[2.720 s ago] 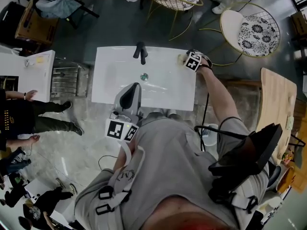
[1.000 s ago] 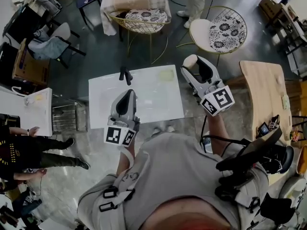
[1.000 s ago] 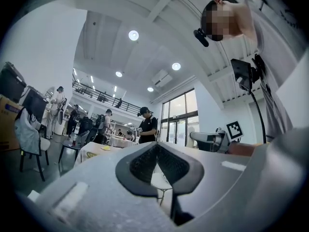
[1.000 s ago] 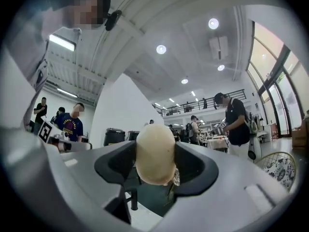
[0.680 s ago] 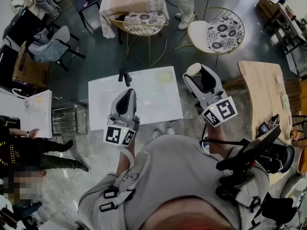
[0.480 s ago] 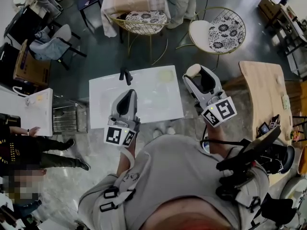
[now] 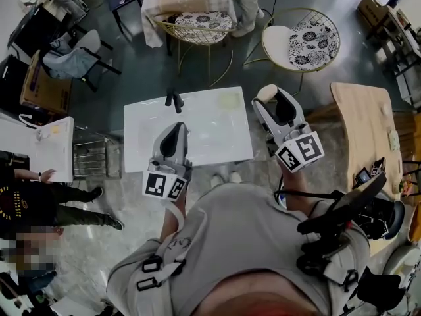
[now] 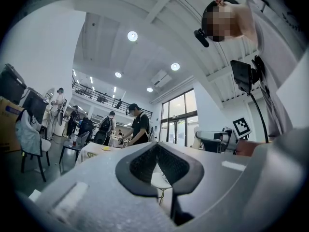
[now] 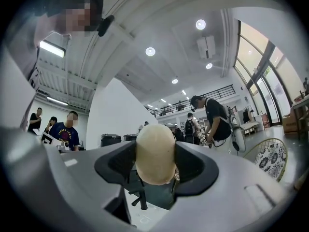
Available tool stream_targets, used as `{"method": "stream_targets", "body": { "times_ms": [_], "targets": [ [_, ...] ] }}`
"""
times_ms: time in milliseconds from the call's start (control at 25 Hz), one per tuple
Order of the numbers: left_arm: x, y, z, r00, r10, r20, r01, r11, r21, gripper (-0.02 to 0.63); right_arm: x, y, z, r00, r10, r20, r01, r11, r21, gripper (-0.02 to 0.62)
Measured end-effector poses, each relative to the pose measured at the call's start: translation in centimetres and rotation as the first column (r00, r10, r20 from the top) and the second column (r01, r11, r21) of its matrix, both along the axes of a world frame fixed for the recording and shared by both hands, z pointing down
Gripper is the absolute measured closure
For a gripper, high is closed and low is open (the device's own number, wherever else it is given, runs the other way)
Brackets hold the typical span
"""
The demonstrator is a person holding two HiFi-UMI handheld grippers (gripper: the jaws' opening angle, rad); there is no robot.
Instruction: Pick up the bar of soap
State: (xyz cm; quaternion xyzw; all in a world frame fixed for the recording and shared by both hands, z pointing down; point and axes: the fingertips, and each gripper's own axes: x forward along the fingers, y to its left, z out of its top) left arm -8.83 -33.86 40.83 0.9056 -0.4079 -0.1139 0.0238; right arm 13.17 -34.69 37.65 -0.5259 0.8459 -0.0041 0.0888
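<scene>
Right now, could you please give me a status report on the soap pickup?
Left gripper shut, empty. Right gripper shut on pale cream oval soap bar, held clear of white washbasin. Nothing in the way.

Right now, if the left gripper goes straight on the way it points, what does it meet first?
Probably the wire chair beyond the sink. The left gripper is held above the sink, tilted slightly up, so it should pass over the faucet; depth is unclear.
</scene>
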Motion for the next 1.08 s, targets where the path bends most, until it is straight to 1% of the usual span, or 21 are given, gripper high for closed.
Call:
{"method": "stream_targets", "body": {
  "times_ms": [600,1080],
  "targets": [
    [-0.29,0.53,0.29,1.0,-0.018,0.005,0.018,1.0,-0.005,0.609,-0.03,-0.02,0.21,1.0,-0.009,-0.018,0.009,1.0,-0.005,0.341],
    [0.34,0.68,0.48,1.0,-0.011,0.007,0.011,1.0,-0.002,0.609,-0.1,0.03,0.19,1.0,-0.021,-0.023,0.021,1.0,0.0,0.341]
  ]
}}
